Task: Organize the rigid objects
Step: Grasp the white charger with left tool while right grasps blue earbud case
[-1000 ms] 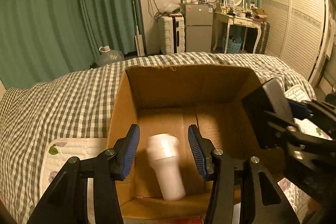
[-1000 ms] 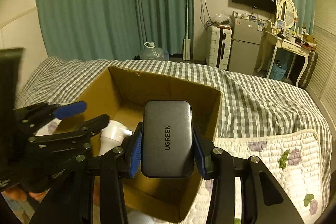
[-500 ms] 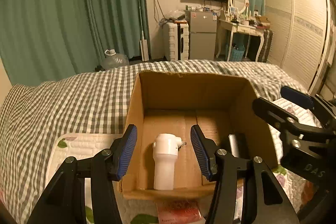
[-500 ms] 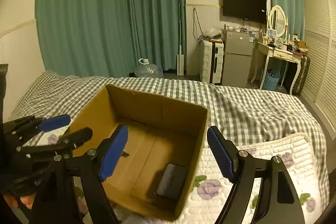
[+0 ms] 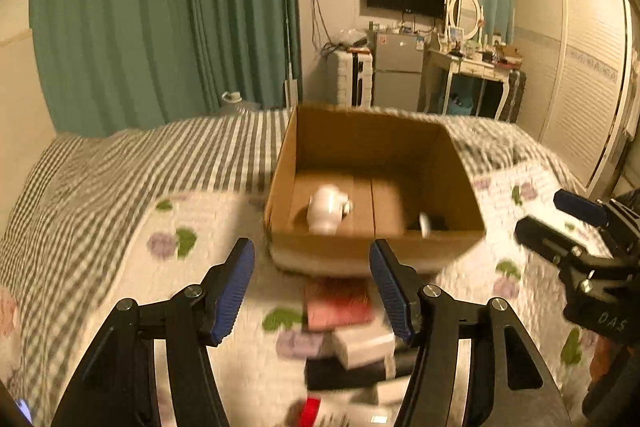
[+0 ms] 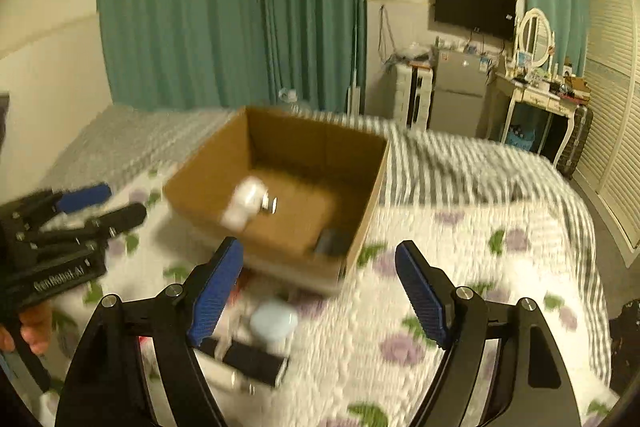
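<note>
step: between picks | left gripper (image 5: 312, 291) and right gripper (image 6: 318, 293): both wide apart, empty | cardboard box (image 5: 376, 251) on bed holds white plug (image 5: 328, 209), dark power bank (image 6: 332, 242) | next: probably choose one item from blurred pile (image 5: 352, 343) below, close on it squarely

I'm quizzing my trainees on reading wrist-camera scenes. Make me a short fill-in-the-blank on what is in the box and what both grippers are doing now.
1. The white charger lies inside the ____ box.
2. The dark power bank lies in the box's near-____ corner.
3. Both the left gripper and the right gripper are ____ and hold nothing.
4. A loose pile of items lies on the quilt ____ the box.

Missing words: cardboard; right; open; outside
</note>
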Available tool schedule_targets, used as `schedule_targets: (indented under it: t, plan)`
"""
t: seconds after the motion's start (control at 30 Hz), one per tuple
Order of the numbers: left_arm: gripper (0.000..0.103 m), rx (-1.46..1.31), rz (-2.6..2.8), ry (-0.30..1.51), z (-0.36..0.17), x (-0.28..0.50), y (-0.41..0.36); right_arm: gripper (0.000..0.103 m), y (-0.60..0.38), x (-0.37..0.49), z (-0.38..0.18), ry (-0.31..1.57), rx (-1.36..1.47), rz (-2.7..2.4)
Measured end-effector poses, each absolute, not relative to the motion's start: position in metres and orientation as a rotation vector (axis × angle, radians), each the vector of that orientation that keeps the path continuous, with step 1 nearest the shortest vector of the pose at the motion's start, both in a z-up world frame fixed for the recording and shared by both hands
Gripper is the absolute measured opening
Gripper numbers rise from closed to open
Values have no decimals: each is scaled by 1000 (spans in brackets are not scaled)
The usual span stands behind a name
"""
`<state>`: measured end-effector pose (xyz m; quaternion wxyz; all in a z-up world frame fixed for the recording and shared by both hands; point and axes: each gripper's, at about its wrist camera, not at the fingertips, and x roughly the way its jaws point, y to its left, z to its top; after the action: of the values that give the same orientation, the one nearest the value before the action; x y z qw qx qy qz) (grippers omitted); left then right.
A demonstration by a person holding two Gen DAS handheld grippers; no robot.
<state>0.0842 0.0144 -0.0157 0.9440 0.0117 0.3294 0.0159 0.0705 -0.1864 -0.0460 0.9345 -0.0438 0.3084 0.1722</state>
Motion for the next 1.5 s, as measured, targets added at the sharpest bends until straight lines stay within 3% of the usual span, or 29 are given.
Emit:
schedule_targets:
  t: [0.27, 0.8, 1.03, 1.33, 1.5]
  plan:
    - [63, -13, 14, 804, -78, 73, 16, 78, -169, 75, -116, 798, -176, 378]
    - [63, -50, -36, 1027, -146, 114, -21, 78, -194, 97, -131, 858, -98, 312]
    - [54, -42, -51, 967, -131, 96, -16, 78, -186, 95, -134, 848, -136, 320]
    - [51, -63, 18, 816, -83, 79, 25, 78, -156, 103, -154, 879, -184, 416]
    - [51, -57, 70, 818, -89, 86, 33, 78, -132, 118, -176, 929, -219, 449]
